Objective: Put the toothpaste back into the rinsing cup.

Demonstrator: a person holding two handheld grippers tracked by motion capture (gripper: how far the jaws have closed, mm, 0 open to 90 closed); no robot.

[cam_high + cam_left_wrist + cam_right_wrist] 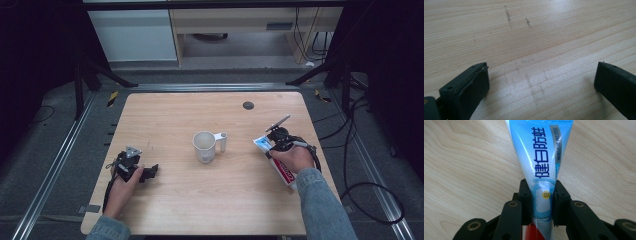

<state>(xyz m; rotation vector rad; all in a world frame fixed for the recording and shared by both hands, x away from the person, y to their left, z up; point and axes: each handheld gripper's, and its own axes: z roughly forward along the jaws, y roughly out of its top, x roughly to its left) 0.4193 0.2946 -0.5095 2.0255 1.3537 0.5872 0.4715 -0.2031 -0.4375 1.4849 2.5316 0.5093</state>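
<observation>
- In the high view, the right gripper (pixel 272 145) is sitting over the right part of the wooden table (pixel 175 200), with the person's right hand (pixel 292 159) wrapped around it and a denim sleeve (pixel 320 205) trailing toward the bottom edge.
- A toothpaste tube (pixel 283 171) is running lengthwise under that hand: its blue-and-white end (pixel 261 143) is poking out toward the cup, and its red-and-white part is lying on the wood just beside the sleeve.
- A white cup (pixel 204 146) is standing upright near the table's middle, with a small white cylinder (pixel 223 142) standing just beside it on the side facing the tube.
- The left gripper (pixel 150 172) is resting low on the table's left part, held by the left hand (pixel 122 187), well apart from the cup.
- In the left gripper view, the two black jaws are standing wide apart, with bare wood (pixel 531 45) between them and nothing gripped.
- In the right gripper view, the right gripper (pixel 541 203) is clamping the toothpaste tube (pixel 540 157): both black pads are pressing on the tube's sides near its pale middle band, the blue printed body is fanning wider away from the camera, and a red stretch (pixel 534 232) is showing below the pads.
</observation>
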